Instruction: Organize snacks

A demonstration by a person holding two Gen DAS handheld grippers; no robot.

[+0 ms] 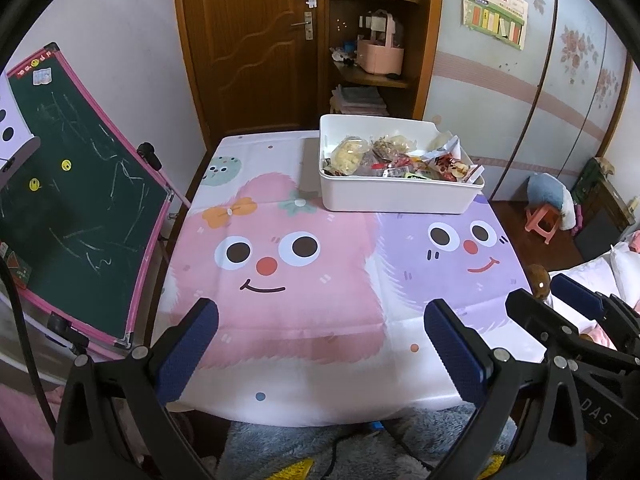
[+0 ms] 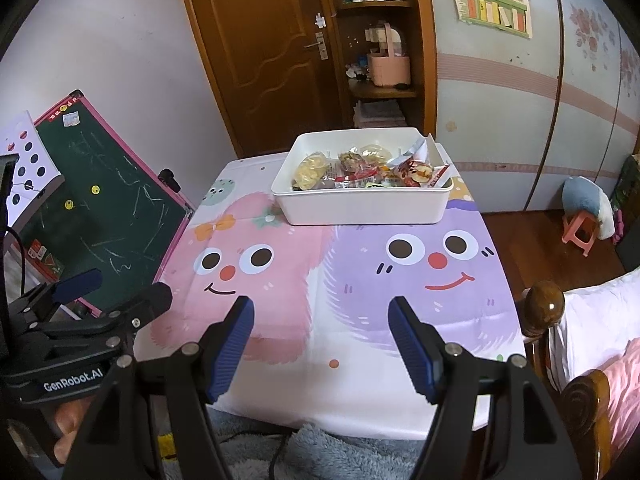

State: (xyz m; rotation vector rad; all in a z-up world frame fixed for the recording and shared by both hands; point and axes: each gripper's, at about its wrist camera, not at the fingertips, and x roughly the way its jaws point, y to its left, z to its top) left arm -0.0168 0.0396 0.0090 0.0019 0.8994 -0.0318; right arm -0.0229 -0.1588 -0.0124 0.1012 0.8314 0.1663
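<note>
A chalkboard (image 1: 80, 208) leaned at the left, clear of the work. The left tongs (image 1: 320, 352) hung wide and empty over the near edge of the counter (image 1: 320, 320), apparently waiting. The right tongs (image 2: 320, 344) stood beside them, parted too, gripping nothing. Well beyond both, at the counter's far side, the white bin (image 2: 360, 204) held all the snacks (image 2: 360, 168), heaped loosely, probably gathered there to keep the cloth bare.

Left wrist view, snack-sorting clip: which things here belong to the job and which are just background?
Job:
- white bin
- wrapped snacks piled in it
- left gripper and right gripper, both open and empty

Background:
- chalkboard
- cartoon tablecloth
- pink stool
- corner shelf
</note>
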